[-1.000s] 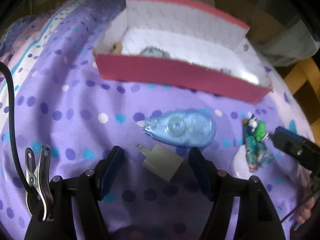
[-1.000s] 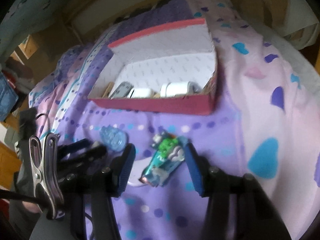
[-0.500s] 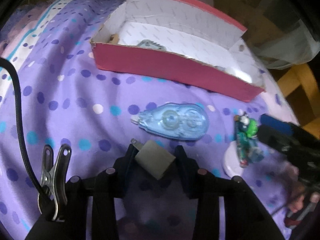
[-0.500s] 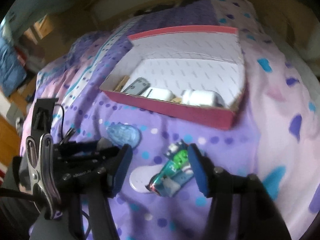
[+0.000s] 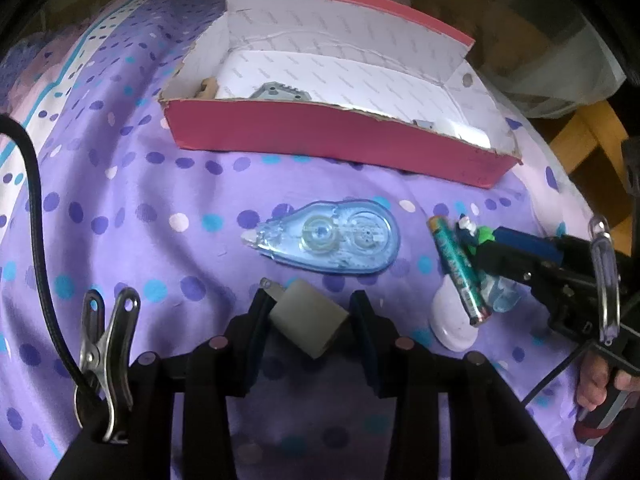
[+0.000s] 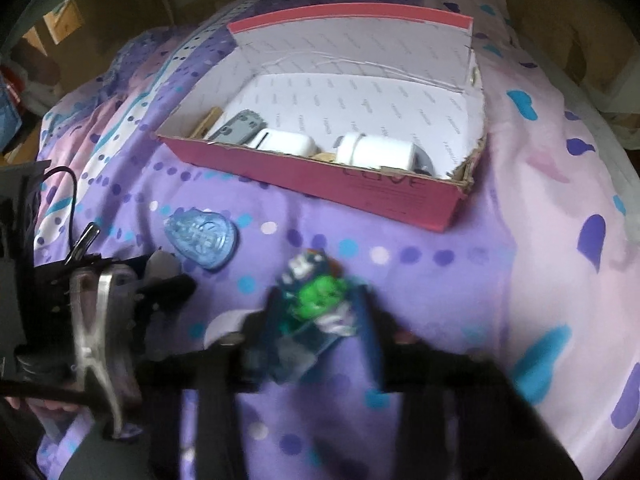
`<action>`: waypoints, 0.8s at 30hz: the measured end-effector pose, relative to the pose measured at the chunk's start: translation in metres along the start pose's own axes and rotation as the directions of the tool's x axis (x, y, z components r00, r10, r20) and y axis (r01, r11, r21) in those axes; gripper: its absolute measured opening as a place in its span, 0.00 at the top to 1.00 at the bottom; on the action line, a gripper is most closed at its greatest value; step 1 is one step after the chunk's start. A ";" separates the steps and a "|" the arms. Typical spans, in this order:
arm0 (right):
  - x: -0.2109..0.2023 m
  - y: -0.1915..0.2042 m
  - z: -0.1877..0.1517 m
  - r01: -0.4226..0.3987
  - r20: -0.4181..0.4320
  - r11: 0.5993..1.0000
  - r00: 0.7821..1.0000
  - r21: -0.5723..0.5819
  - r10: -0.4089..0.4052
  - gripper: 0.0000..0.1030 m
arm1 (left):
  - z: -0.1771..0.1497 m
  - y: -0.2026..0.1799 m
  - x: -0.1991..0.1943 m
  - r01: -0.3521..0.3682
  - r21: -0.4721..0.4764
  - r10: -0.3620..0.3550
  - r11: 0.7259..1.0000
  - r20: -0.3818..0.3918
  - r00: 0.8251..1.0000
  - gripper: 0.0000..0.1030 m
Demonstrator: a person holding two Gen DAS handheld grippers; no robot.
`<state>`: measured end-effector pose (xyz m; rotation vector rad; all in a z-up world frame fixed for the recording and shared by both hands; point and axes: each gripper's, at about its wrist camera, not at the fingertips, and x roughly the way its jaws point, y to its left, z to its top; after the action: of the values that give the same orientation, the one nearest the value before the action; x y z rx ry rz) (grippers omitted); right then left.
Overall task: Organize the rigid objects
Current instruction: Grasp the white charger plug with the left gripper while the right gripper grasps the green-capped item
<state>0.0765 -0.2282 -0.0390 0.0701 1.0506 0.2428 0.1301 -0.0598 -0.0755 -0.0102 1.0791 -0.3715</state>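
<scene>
My left gripper [image 5: 310, 312] is shut on a grey plug adapter [image 5: 308, 320] and holds it just above the purple spotted bedspread. A blue correction-tape dispenser [image 5: 328, 236] lies flat just beyond it. My right gripper [image 6: 316, 316] is shut on a green and teal toy packet [image 6: 316, 304], lifted a little off the bed. It also shows in the left wrist view [image 5: 488, 252], with a battery [image 5: 458, 268] beside it. The pink cardboard box [image 5: 332, 140] stands behind with white chargers [image 6: 376, 152] inside.
A white oval object [image 5: 452, 320] lies on the bedspread under the battery. A wooden chair frame [image 5: 588, 140] stands beyond the bed's right edge. The box holds a grey part [image 6: 240, 126] and a wooden piece [image 6: 206, 122] at its left end.
My left gripper closed on the grey adapter and raised it slightly. My right gripper closed on the toy packet and lifted it toward the box.
</scene>
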 end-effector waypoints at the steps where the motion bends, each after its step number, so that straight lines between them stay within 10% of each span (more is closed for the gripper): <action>1: -0.001 -0.001 0.000 -0.005 0.007 1.000 1.000 0.004 0.005 0.72 | 0.000 0.001 -0.001 0.007 -0.003 -0.007 1.000 0.004 1.000 0.60; 10: -0.040 -0.009 0.002 -0.155 0.206 0.986 0.968 0.054 0.141 0.73 | -0.003 -0.007 -0.012 0.006 0.065 -0.012 0.998 0.092 0.996 0.59; 16: -0.065 -0.010 0.001 -0.098 0.346 0.992 0.936 0.074 0.066 0.73 | -0.008 -0.019 -0.041 -0.021 0.132 -0.012 0.991 0.250 0.968 0.59; 24: -0.077 -0.008 0.001 -0.123 0.391 0.992 0.915 0.031 0.101 0.73 | -0.007 -0.019 -0.039 -0.022 0.127 -0.008 0.992 0.236 0.972 0.59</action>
<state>0.0422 -0.2537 0.0260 0.2209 0.6559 0.2904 0.1024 -0.0641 -0.0415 0.0632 0.8182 -0.4219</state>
